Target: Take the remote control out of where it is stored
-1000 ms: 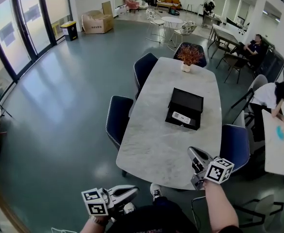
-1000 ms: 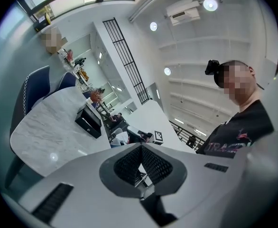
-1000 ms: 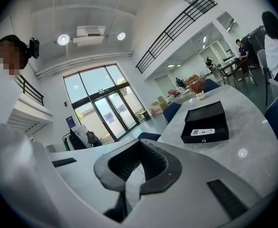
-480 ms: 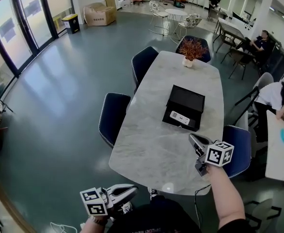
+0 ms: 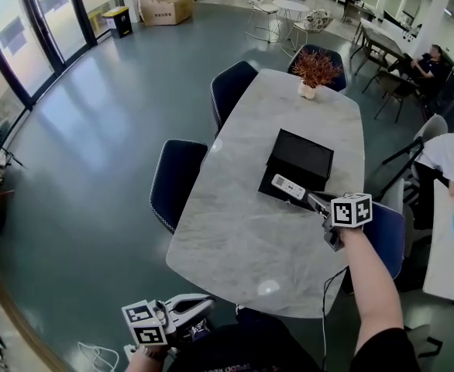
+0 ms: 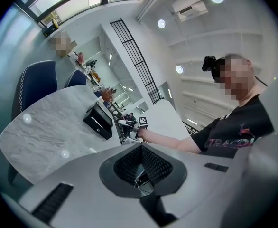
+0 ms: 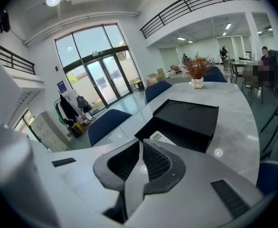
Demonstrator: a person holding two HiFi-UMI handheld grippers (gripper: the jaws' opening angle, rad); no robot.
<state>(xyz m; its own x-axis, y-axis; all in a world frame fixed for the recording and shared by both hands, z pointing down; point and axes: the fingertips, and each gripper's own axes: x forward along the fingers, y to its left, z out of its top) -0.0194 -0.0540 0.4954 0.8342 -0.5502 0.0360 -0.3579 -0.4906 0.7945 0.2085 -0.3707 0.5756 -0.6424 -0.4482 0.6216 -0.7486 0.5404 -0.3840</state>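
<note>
A black box [image 5: 300,158] lies on the marble table [image 5: 242,239], its drawer pulled out toward me. In the drawer lies the white remote control [image 5: 289,186], which the right gripper view shows just beyond the jaws [image 7: 159,137]. My right gripper [image 5: 315,201] hovers over the table right next to the drawer's near right corner, shut and empty [image 7: 140,144]. My left gripper [image 5: 205,305] hangs low at the table's near edge, away from the box, shut on nothing [image 6: 140,147]. The left gripper view catches the box [image 6: 98,120] and the right gripper [image 6: 128,124] from the side.
Dark blue chairs [image 5: 174,178] stand along the table's left side and one [image 5: 386,231] stands at its right. A potted red plant [image 5: 313,74] sits at the far end. People sit at other tables at the right [image 5: 432,60]. Grey floor spreads to the left.
My right gripper has travelled forward over the table, from its near edge up to the open drawer with the remote. The left gripper stays low at the near edge.
</note>
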